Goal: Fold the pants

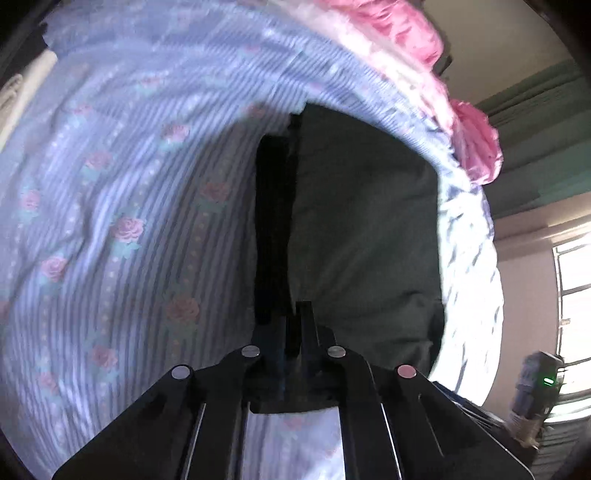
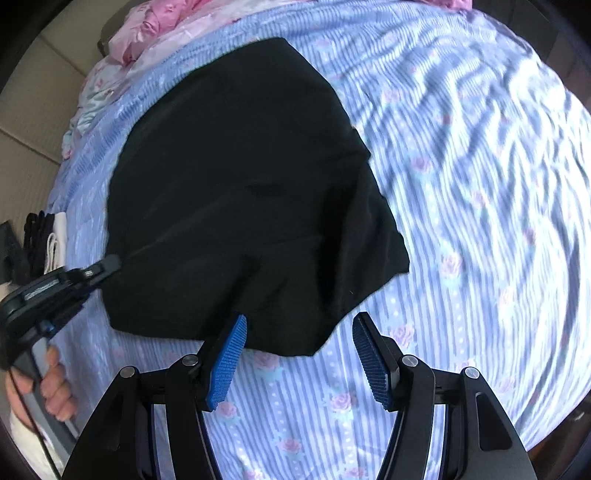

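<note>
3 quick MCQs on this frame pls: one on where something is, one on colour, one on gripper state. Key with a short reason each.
1. Where do the pants lie?
A. on the striped floral bedsheet
B. on a wooden floor
C. hung on a rack

2. What colour are the pads of the right gripper?
A. red
B. blue
C. white

3. How does the right gripper stand?
A. shut on the pants
B. shut on nothing
C. open, pads apart above the near edge of the pants

Key:
1 A: the dark cloth is spread flat on the sheet, with pink bedding past its far edge.
2 B: both ribbed pads show bright blue in the right wrist view.
3 C: a wide gap shows between the pads, and sheet is visible through it; the left gripper, by contrast, is shut at the left edge of the pants.
</note>
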Motion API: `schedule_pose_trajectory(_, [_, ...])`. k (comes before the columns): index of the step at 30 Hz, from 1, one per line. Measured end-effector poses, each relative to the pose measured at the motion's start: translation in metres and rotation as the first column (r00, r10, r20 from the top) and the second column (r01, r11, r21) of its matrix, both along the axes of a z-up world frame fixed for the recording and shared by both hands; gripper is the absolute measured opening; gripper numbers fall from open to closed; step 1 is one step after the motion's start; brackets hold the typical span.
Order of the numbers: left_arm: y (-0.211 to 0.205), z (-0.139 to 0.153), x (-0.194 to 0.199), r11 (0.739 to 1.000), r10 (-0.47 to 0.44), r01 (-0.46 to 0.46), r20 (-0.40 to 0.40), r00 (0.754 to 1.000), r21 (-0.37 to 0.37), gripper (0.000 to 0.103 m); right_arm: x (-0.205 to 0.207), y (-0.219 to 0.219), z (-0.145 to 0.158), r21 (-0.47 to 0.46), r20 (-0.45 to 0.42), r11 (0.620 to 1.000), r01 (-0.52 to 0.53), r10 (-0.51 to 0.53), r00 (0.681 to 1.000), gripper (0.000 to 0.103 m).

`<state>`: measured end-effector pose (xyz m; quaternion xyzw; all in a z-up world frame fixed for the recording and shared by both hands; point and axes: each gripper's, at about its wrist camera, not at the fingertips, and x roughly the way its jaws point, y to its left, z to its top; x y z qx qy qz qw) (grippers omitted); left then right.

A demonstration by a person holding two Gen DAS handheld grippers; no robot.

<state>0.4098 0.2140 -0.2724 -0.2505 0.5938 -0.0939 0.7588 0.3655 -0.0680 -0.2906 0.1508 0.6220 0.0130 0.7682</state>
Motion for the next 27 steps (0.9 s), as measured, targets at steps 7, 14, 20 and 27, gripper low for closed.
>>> schedule_pose_trajectory(7, [-0.017, -0.013, -0.023, 0.990, -0.073, 0.082, -0.079, 0.994, 0.118, 0.014, -0.011, -0.020, -0.015, 0.002, -0.041, 0.999, 0.047, -0.046, 0.998, 0.061])
schedule_pose_trajectory(14, [-0.008, 0.033, -0.005, 0.961, -0.037, 0.017, 0.066, 0.997, 0.276, 0.058, -0.014, -0.034, 0.025, -0.020, 0.068, 0.997, 0.073, -0.072, 0.995, 0.061])
schedule_pose_trajectory(20, [-0.011, 0.052, 0.069, 0.943, -0.099, 0.028, 0.199, 0.975, 0.332, 0.063, 0.006, -0.027, 0.046, -0.045, 0.173, 0.995, 0.084, -0.075, 0.982, 0.061])
schedule_pose_trajectory(27, [-0.009, 0.013, 0.135, 0.946, -0.108, 0.068, 0.111, 0.988, 0.316, 0.067, 0.033, -0.023, 0.027, -0.021, 0.146, 0.968, 0.251, -0.245, 0.958, 0.061])
